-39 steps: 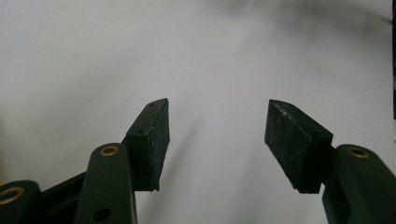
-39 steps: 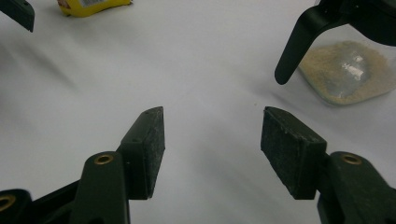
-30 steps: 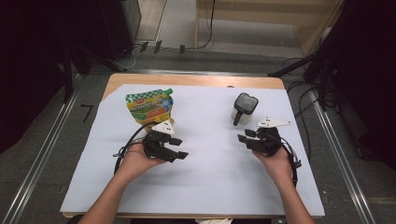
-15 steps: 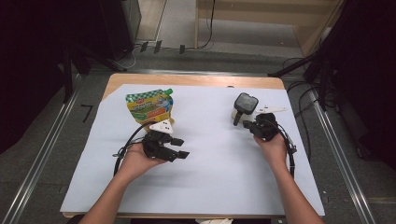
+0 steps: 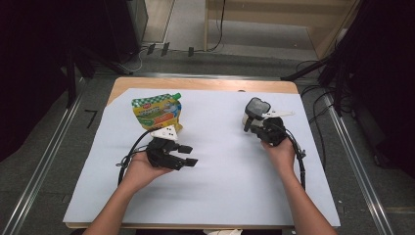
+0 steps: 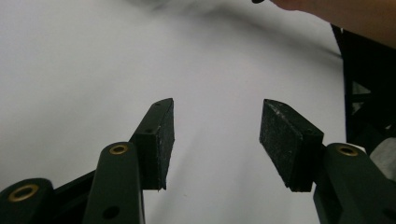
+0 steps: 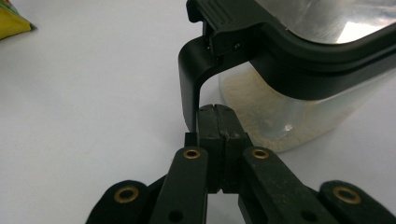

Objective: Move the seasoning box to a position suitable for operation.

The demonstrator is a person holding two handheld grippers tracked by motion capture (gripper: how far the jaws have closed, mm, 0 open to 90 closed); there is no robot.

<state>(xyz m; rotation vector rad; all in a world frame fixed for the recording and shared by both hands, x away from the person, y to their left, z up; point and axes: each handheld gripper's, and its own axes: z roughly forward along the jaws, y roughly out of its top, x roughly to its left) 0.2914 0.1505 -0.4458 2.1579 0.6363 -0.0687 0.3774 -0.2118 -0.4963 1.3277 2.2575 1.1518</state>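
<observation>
On the high view the right gripper [image 5: 252, 126] sits at the far right part of the white sheet [image 5: 220, 196], hard against a clear container [image 5: 254, 111] with a black lid and a black handle; the right hand [image 5: 280, 149] holds it from the near side. In the right gripper view the right gripper [image 7: 217, 122] has its pads pressed flat together, no gap between them; the tips stand directly in front of the black handle [image 7: 192, 74], just beside its inner face (whether any part of the handle is pinched cannot be told from this angle). The jaws have just been closing; nothing visible lies between the pads. The container [image 7: 289, 116] holds a pale, grainy fill at its lower part; its black lid [image 7: 299, 42] overhangs the clear wall.

The left gripper [image 5: 188, 155] rests on the near left part of the sheet, held in the left hand [image 5: 139, 169], well apart from the container; its tips point toward the sheet's middle. In the left gripper view the left gripper [image 6: 216, 133] shows its jaws apart with bare white sheet [image 6: 93, 60] between them; nothing is touched by either pad. The jaws have just been closing slightly, with no thing between them.

A yellow and green spouted pouch [image 5: 156, 111] lies flat at the far left of the sheet, just beyond the left gripper's grey plate; a corner of the pouch [image 7: 11, 21] appears at the upper left edge of the right gripper view. The sheet covers a wooden table [image 5: 195, 84].
</observation>
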